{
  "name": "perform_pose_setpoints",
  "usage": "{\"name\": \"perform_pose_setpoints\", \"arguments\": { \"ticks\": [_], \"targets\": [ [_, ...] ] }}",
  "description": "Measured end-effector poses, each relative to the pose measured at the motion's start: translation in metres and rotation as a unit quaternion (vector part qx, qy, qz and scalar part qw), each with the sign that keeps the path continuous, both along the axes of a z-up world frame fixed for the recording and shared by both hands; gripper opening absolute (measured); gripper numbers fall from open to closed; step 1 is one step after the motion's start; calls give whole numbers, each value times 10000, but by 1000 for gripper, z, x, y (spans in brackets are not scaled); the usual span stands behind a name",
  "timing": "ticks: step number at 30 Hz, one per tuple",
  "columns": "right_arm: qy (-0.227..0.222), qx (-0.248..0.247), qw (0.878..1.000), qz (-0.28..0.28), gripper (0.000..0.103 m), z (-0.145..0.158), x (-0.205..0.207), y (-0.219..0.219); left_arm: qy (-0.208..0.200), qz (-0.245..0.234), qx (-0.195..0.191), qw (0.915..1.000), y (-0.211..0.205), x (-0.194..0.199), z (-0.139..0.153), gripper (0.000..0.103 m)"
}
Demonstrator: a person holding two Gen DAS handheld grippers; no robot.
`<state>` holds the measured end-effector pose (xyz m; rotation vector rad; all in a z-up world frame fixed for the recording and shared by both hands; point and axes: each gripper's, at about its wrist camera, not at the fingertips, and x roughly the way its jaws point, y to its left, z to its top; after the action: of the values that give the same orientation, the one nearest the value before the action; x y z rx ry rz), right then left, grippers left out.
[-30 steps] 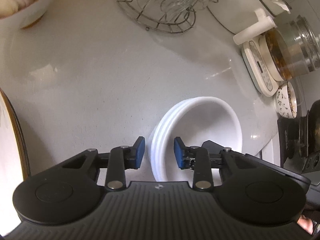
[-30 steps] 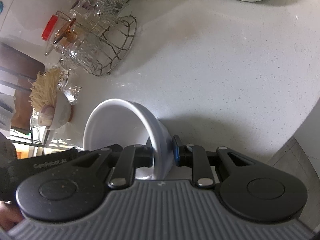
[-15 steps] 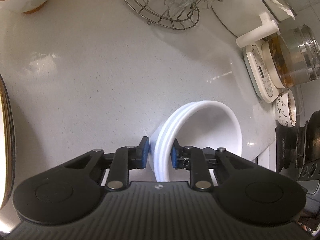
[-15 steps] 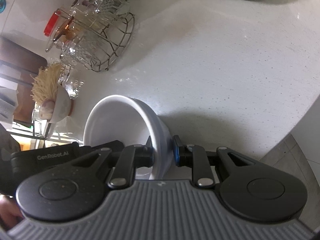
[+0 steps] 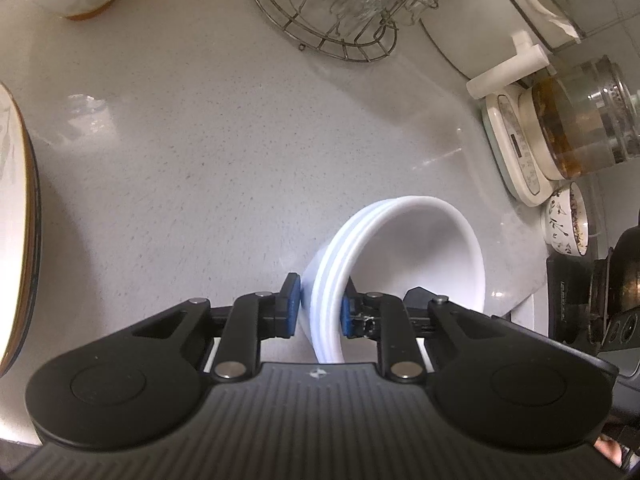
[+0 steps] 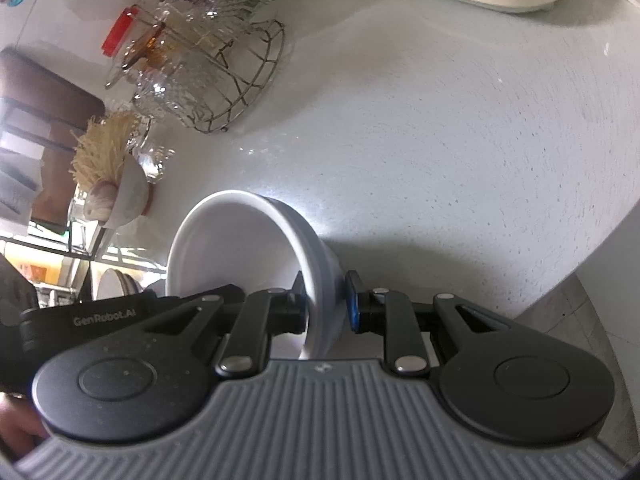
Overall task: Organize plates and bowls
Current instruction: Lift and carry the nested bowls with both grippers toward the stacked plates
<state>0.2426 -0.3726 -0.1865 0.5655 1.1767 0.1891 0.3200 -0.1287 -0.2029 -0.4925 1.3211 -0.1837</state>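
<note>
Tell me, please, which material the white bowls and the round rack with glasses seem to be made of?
White bowls: probably glazed ceramic or melamine; smooth, opaque, softly glossy rims. Round rack: bare metal wire, thin and greyish, slightly shiny.

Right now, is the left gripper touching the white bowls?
Touching. In the left wrist view the left gripper has both blue pads pressed on the stacked white bowls' rim.

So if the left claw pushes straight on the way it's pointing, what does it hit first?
Probably bare countertop. The left claw is already clamped on the rim of the stacked white bowls, angled down at the counter; nothing else looks to stand directly ahead, though depth is unclear.
</note>
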Motion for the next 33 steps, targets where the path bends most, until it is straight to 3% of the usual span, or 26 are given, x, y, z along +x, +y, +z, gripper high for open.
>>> {"name": "perform_pose_setpoints", "arguments": {
  "ticks": [4,11,20,28,33],
  "targets": [
    [-118,-228,9997,37,22,13,-2,6,88,-68,-13,9999,-1,-3,7,23],
    [-225,-61,9997,-93,22,37,-6,6,-162,-302,94,9994,0,-7,39,23],
    [-518,140,9982,-274,22,88,-18,12,-567,-711,50,9958,9,-11,101,24],
    [-675,228,9971,-274,23,121,-24,29,-926,-580,-95,9940,35,-23,138,24],
    [-686,295,9971,-161,23,127,-27,54,-1101,-289,-66,9935,62,-36,150,24]
  ]
}}
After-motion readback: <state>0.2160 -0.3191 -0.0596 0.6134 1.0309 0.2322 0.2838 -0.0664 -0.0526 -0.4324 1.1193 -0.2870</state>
